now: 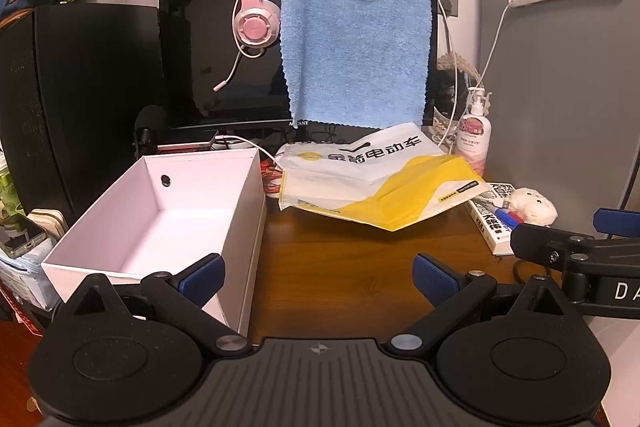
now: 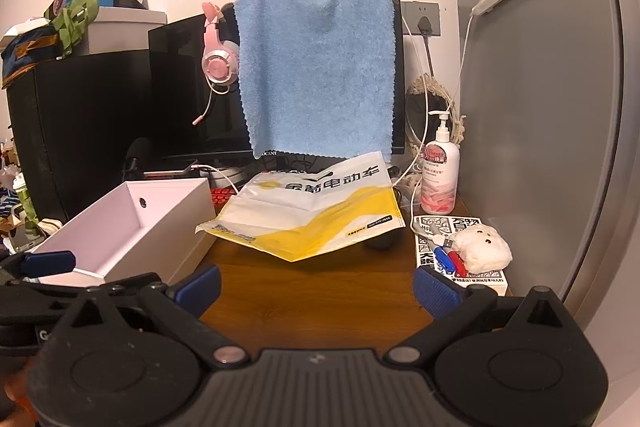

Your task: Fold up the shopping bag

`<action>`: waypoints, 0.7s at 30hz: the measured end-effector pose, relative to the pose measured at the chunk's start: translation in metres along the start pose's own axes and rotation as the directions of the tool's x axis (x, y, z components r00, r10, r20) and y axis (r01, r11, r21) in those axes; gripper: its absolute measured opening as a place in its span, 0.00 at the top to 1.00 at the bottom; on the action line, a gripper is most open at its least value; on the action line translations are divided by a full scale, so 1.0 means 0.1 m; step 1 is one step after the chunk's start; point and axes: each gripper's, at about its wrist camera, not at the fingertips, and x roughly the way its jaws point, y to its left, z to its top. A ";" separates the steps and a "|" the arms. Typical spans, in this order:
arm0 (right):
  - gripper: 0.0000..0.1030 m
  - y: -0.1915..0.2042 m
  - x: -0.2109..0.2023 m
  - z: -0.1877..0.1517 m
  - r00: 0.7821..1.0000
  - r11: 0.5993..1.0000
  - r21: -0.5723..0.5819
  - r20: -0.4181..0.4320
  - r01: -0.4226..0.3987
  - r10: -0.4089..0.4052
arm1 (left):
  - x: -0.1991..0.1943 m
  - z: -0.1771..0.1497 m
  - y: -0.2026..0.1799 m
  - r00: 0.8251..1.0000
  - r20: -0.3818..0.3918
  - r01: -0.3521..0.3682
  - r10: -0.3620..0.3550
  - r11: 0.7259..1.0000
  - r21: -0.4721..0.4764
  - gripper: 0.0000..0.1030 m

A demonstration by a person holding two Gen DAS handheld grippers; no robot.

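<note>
Both grippers, left (image 1: 318, 277) and right (image 2: 316, 287), hang over the desk (image 1: 340, 267) with fingers spread wide, holding nothing; the bag (image 1: 372, 179) lies untouched beside the box (image 1: 160, 211).

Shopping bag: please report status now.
Both tongs, left and right, open, empty. Shopping bag unfolded, untouched on desk. White box beside it.
</note>
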 end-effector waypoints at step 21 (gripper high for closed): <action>0.00 -0.04 0.04 -0.03 1.000 1.000 0.010 -0.026 0.001 0.000 | 0.10 -0.07 -0.01 0.999 -0.027 0.038 -0.038 0.999 -0.007 0.02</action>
